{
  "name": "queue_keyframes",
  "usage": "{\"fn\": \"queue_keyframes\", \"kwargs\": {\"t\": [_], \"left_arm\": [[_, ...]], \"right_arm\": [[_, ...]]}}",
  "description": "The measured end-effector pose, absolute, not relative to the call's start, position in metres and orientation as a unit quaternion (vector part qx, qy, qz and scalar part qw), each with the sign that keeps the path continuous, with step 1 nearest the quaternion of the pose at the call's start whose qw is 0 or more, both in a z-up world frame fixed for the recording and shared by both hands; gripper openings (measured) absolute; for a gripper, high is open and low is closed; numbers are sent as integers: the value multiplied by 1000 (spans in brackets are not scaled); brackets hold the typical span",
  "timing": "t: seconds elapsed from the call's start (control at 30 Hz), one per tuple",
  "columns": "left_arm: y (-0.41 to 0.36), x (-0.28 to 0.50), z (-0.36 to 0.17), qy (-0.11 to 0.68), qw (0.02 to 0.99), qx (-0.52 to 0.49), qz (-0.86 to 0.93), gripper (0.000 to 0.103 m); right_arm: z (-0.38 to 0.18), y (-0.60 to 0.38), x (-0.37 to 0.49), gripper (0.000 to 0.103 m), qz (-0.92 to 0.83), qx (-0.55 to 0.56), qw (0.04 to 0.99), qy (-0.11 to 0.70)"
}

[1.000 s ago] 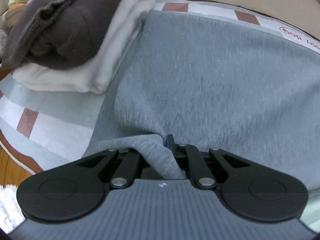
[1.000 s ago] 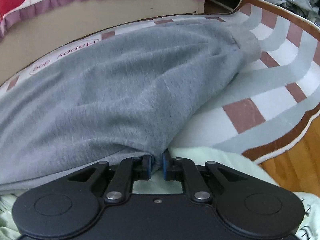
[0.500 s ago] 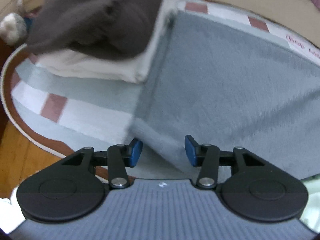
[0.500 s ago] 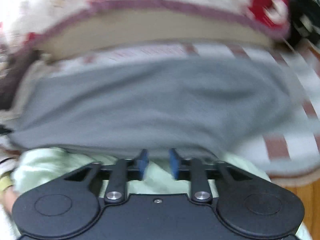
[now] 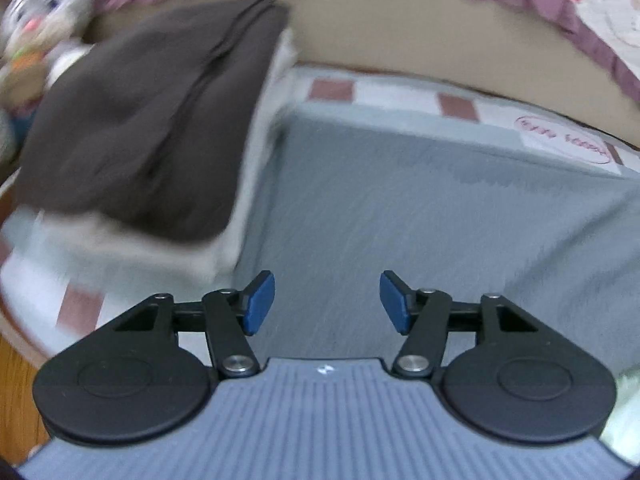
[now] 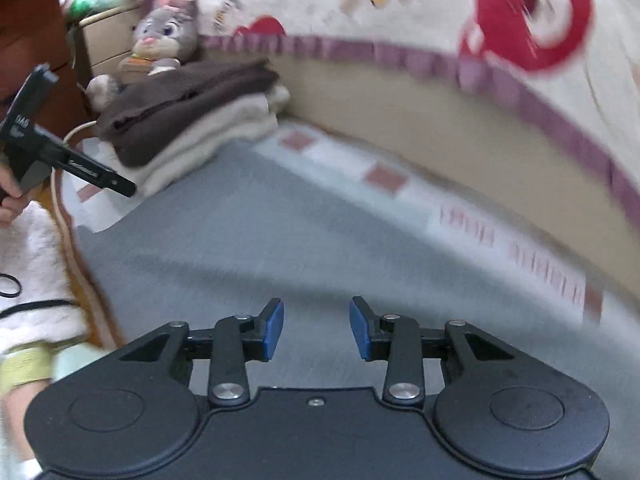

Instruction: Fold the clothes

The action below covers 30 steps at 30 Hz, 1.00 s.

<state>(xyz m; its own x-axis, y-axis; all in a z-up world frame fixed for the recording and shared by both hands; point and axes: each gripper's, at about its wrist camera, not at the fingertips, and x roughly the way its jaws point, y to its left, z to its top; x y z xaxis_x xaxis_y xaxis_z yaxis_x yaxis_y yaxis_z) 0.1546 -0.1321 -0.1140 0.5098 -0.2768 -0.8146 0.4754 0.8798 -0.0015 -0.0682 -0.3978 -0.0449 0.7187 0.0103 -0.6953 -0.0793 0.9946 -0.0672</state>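
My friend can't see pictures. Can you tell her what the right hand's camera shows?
The right tool hangs open and empty over a flat grey garment on a striped rug. Behind to the left, a brown garment sits on folded cream ones, with a toy bunny beyond. It's blurry.

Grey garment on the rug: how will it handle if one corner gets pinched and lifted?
The grey garment is probably floppy: it lies flat against the rug, so a pinched corner would likely drape and trail. The knit looks thick, so probably not slippery. It abuts the folded stack; dragging may nudge that.
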Motion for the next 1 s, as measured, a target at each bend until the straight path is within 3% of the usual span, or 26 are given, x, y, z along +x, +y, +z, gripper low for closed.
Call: {"fn": "queue_keyframes", "kwargs": {"t": [0.1,0.33,0.5,0.63,0.8,1.0], "left_arm": [[-152,182,-127,428,865,141,-222,70],[-187,238,-163,382,868,218,-228,71],[-206,269,-186,348,866,267,-242,71],[-203,265,-201,337,852,287,-279,73],[-199,281,-205,363,860,239,-268,77],[-205,279,-213,331,874,237,-266,86]], "right_arm": [[-50,-404,-37,48,14,-92,925,369],[-91,-446,28,48,-22,-50,908,415],[-114,-454,69,49,-12,-91,877,472],[-123,-454,95,57,31,-137,871,471],[-143,-457,131,57,52,-116,869,479],[-162,-439,150,54,52,-75,885,457]]}}
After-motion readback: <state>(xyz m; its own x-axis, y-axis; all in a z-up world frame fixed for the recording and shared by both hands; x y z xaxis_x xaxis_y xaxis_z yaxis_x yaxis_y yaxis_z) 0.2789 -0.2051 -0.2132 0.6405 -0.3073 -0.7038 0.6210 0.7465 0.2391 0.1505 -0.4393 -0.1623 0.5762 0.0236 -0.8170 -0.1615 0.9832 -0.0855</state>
